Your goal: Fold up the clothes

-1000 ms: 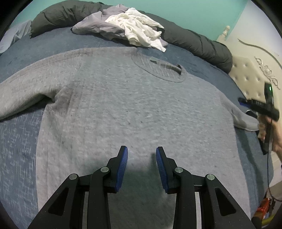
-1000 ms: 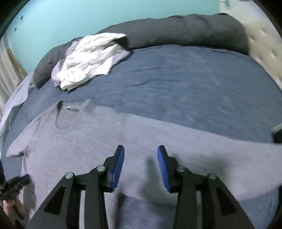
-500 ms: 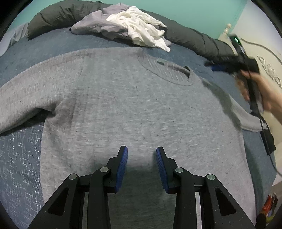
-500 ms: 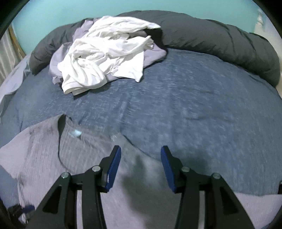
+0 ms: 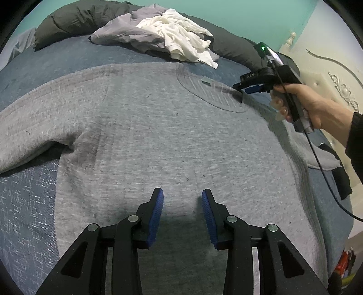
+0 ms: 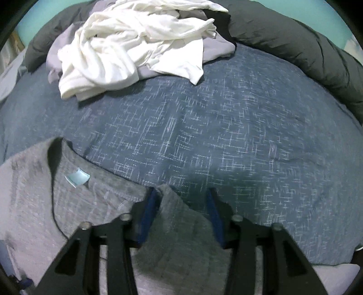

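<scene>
— What have I got closest to me on the left?

— The left gripper [image 5: 182, 204] hangs over the lower body of the grey sweatshirt [image 5: 172, 136], jaws spread with nothing between them — only their shadow falls on the fabric. The sweatshirt lies flat, front up, on the blue bed cover [image 5: 27, 204], one sleeve [image 5: 34, 127] stretched out to the left of my left wrist view.

— And my right side?

— The right gripper [image 6: 183, 213] is down at the sweatshirt's shoulder edge, just beside the collar [image 6: 54, 163]. A raised fold of grey cloth sits between the blue pads [image 6: 147, 217] and the jaws are closing on it; I can't say the pads are pressing yet. The pale label [image 6: 77, 178] inside the neck shows just left of them. From my left camera I see the right hand [image 5: 308, 106] gripping that tool's handle, a black cable [image 5: 326, 181] trailing off it.

— Further out?

— Bare blue cover beyond the collar, then a crumpled white garment [image 6: 136, 45] heaped on a pale lilac one [image 6: 217, 45]. Behind that, a dark grey duvet [image 6: 295, 45] rolled along the far edge, against a turquoise wall [image 5: 226, 13]. A cream tufted headboard [image 5: 329, 74] sits at the right.
</scene>
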`<state>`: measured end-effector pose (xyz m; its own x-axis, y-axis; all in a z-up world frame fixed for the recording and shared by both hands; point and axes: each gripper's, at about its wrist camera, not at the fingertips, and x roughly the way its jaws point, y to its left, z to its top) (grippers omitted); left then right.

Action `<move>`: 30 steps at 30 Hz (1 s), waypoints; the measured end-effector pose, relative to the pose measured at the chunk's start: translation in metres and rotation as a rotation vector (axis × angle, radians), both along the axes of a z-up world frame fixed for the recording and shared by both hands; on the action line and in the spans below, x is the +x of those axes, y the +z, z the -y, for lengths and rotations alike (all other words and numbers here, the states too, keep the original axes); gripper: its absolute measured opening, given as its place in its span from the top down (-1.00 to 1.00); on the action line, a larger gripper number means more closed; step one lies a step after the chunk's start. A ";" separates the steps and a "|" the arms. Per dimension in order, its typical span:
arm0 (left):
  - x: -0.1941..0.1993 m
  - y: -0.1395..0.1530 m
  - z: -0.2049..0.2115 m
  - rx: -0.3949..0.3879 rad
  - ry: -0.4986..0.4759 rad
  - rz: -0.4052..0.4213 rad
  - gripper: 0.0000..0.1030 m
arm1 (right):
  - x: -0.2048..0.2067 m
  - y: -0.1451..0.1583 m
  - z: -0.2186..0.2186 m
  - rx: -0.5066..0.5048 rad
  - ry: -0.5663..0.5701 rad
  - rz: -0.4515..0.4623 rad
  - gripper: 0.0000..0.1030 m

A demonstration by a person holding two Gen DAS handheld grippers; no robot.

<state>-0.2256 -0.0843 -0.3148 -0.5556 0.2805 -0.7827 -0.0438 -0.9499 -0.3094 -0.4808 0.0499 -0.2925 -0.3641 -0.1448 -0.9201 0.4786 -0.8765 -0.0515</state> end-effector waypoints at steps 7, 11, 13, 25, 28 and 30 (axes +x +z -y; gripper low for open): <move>0.001 0.000 0.002 0.010 0.004 -0.001 0.25 | 0.005 0.005 0.007 0.004 -0.012 -0.071 0.93; 0.001 0.001 0.005 0.013 0.015 -0.002 0.25 | 0.009 0.023 0.002 0.001 -0.054 -0.204 0.94; 0.001 0.001 0.006 0.013 0.016 -0.005 0.25 | 0.011 0.028 0.001 0.012 -0.063 -0.254 0.94; 0.000 0.002 0.010 0.021 0.026 -0.007 0.25 | 0.007 0.020 -0.018 -0.127 -0.107 -0.230 0.89; 0.001 0.003 0.010 0.028 0.024 -0.008 0.25 | 0.006 0.045 -0.043 -0.294 -0.169 -0.252 0.74; 0.002 0.005 0.009 0.027 0.024 -0.013 0.25 | 0.005 0.044 -0.047 -0.277 -0.169 -0.227 0.74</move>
<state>-0.2235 -0.0935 -0.3101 -0.5726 0.2885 -0.7674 -0.0259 -0.9419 -0.3348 -0.4756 0.0971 -0.2483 -0.5936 -0.2969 -0.7480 0.3300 -0.9375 0.1102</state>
